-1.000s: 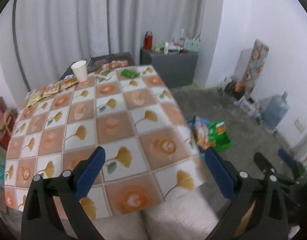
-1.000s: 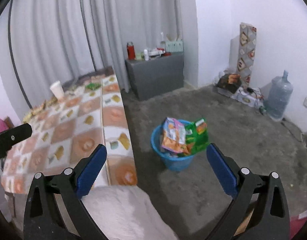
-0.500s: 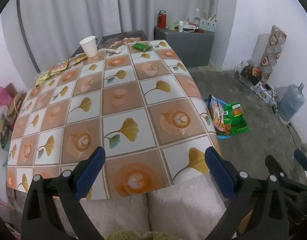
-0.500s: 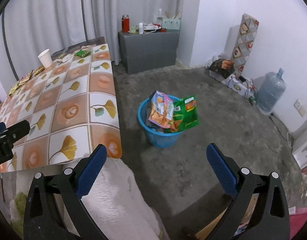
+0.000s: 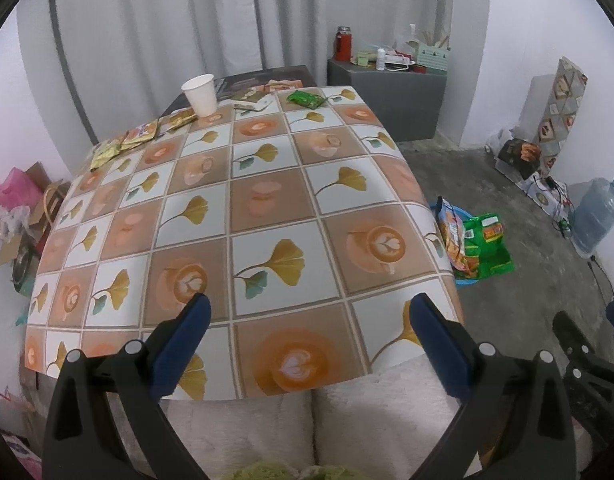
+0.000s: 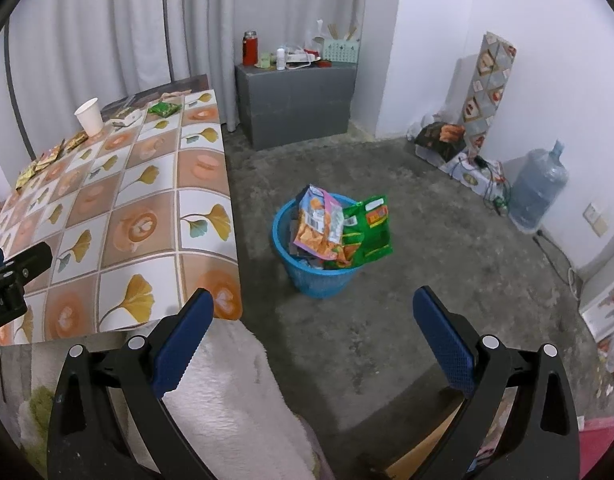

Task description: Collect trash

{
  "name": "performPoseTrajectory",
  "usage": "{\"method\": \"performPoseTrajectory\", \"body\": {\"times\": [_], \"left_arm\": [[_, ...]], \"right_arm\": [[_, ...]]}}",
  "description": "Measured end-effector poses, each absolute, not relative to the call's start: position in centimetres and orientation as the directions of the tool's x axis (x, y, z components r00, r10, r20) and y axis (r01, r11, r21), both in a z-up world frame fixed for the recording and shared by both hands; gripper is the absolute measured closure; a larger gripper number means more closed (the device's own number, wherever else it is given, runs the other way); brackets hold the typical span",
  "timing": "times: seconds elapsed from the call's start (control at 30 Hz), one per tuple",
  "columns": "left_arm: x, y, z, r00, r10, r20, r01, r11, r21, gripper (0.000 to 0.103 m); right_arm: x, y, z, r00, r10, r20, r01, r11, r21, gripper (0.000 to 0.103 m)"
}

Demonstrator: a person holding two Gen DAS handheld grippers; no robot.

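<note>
Here both claws stand wide apart and hold nothing: the left gripper [image 5: 307,320] hangs over the near edge of the tiled table [image 5: 267,200], the right gripper [image 6: 313,316] over the floor before the blue bin [image 6: 319,276], stuffed with snack bags [image 6: 339,228]; a paper cup [image 5: 200,95], green packet [image 5: 305,99] and yellow wrappers [image 5: 123,144] lie along the table's far end

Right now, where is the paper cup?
In both views the paper cup stands at the table's far left corner, beside the yellow wrappers.
</note>
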State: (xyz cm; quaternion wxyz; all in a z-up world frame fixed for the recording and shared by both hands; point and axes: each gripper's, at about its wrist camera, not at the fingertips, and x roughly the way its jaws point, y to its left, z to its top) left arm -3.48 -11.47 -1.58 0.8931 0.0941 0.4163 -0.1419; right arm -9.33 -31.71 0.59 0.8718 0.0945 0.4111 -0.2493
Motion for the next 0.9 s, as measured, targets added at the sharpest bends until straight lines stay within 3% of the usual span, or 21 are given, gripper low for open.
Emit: {"method": "performPoseTrajectory", "body": {"times": [0.9], "left_arm": [[-3.5,-8.5,-0.3,0.648,-0.152,-0.746,0.267,0.963,0.036,0.006]], "right_arm": [[-8.3,-30.1,2.2,0.566,-0.348,-0.748,0.47,0.881,-0.054,0.007]]}}
